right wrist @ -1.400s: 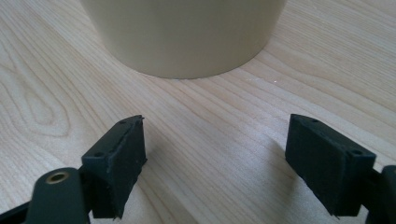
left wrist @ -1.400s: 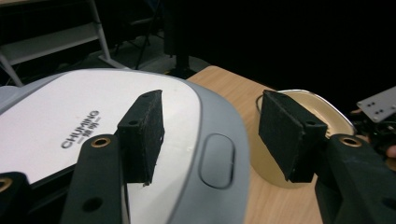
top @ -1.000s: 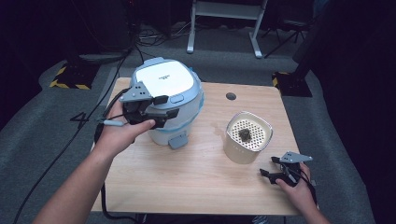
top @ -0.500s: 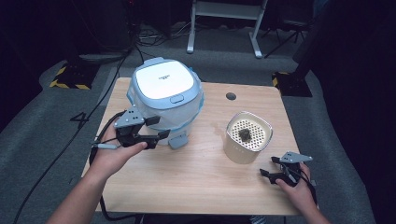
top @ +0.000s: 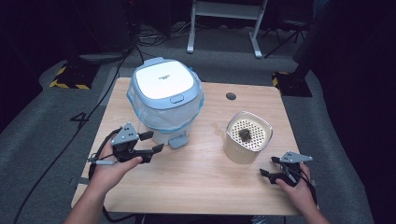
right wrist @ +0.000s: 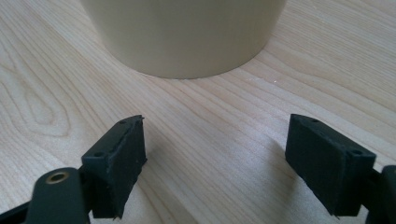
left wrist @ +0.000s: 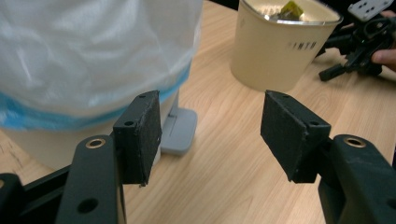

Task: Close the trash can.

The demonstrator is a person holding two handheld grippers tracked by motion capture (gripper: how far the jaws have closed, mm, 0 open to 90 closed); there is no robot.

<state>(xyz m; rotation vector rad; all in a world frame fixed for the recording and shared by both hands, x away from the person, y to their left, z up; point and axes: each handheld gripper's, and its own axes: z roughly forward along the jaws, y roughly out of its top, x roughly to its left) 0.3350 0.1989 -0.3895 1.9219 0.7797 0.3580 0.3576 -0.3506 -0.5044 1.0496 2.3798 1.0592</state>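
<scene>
My left gripper (top: 148, 142) hangs wide open, empty, near the bin's grey pedal (top: 178, 140); right gripper (top: 273, 169) open, empty. I judge that lined bin (top: 164, 100) light, slippery: press the stiff pedal

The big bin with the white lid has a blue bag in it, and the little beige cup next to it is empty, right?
Not quite. The beige cup is not empty: the high view shows a small dark lump lying on its perforated insert. The rest holds: the bin with the white lid does have a blue-edged bag in it, and the cup stands beside it.
</scene>
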